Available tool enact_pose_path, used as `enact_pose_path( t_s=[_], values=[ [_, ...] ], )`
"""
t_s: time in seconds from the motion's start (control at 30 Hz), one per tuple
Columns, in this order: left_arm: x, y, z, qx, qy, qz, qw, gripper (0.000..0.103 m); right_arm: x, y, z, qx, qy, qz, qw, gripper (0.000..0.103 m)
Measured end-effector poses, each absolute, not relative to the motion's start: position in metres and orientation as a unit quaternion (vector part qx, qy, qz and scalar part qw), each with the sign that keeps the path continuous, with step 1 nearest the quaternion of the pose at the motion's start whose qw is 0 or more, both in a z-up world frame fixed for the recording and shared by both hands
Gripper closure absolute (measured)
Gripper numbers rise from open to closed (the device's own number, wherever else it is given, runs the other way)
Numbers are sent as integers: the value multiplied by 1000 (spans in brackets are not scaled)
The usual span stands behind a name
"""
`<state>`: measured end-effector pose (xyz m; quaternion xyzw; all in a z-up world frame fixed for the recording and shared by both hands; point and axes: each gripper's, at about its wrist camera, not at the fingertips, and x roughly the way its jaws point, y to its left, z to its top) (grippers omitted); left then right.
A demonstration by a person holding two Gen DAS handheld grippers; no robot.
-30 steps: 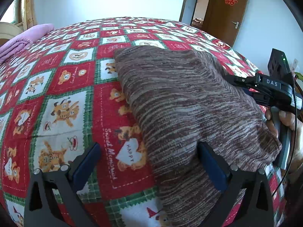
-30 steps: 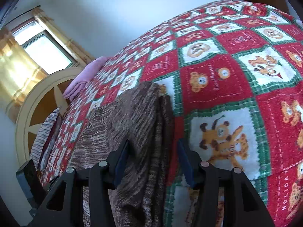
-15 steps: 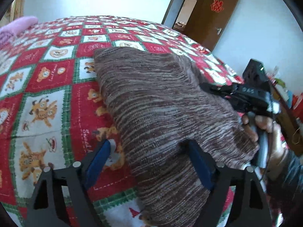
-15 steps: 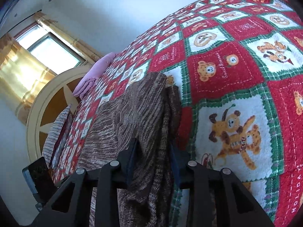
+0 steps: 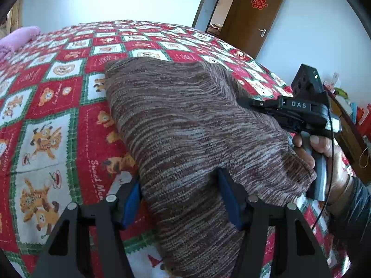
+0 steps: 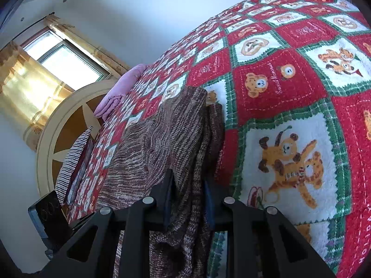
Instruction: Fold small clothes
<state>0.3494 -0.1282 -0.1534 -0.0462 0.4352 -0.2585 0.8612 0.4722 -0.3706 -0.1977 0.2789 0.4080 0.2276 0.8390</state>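
Note:
A brown striped knit garment [image 5: 185, 120] lies folded on the red, green and white bear-pattern bedspread [image 5: 53, 106]. My left gripper [image 5: 180, 199] has its blue-padded jaws closing around the garment's near left edge, with the knit bunched between them. My right gripper [image 6: 187, 199] is shut on the garment's right edge [image 6: 185, 139], with folded layers pinched between its pads. The right gripper's body [image 5: 299, 113], held in a hand, shows at the garment's right side in the left wrist view.
A pink folded blanket [image 5: 20, 37] lies at the far left of the bed. A round wooden headboard [image 6: 65, 125] and striped pillow [image 6: 71, 159] are beside the window. A brown door [image 5: 252, 14] stands open behind the bed. The bed's right edge is near the hand.
Both grippers' jaws have narrowed onto the garment's edges. The right gripper went from open around the edge to pinching it. The left jaws have drawn closer together on the near edge.

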Motion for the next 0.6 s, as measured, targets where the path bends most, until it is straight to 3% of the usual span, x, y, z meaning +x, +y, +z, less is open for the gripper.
enact_pose_path(
  t_s=[0.1,0.23,0.33,0.6],
  values=[
    [349,-128,-153,-44,433,-256,863,43,470,-369,-196,272,405,227,843,80],
    [341,-135,-148,-18,424,-244,872,59,463,-365,-188,257,387,236,854,83],
    [341,-137,-144,-11,426,-239,873,65,461,-364,-186,248,383,229,860,83],
    [338,-132,-130,6,431,-239,870,73,454,-355,-169,235,387,212,866,85]
  ],
)
